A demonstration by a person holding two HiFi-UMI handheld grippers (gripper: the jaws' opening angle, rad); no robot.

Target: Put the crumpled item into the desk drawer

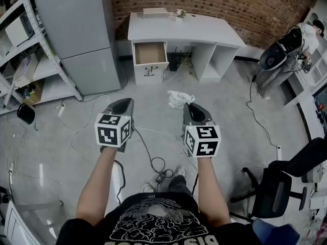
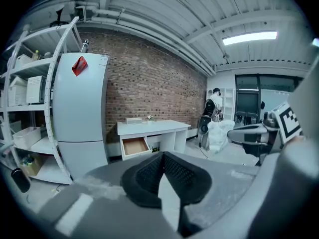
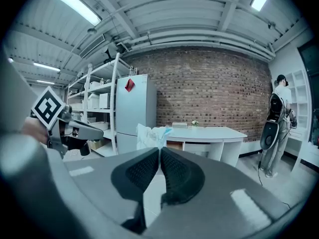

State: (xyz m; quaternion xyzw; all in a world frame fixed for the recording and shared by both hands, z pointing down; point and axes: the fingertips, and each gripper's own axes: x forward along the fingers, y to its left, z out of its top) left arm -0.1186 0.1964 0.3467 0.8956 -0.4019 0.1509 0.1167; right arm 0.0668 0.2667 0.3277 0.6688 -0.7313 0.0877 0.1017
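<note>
Right gripper (image 1: 191, 108) fingers pinched crumpled white paper wad (image 1: 180, 98), held off the floor, ready for far open wooden-lined desk drawer (image 1: 149, 53). Left gripper (image 1: 124, 106) fingers closed, empty.

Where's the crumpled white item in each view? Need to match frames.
Head view: crumpled item at centre, at the tip of the right tongs.
Left gripper view: right of centre, beside the other gripper.
Right gripper view: just left of centre, sticking up past the shut tongs.
Shared landmark: the white desk.
</note>
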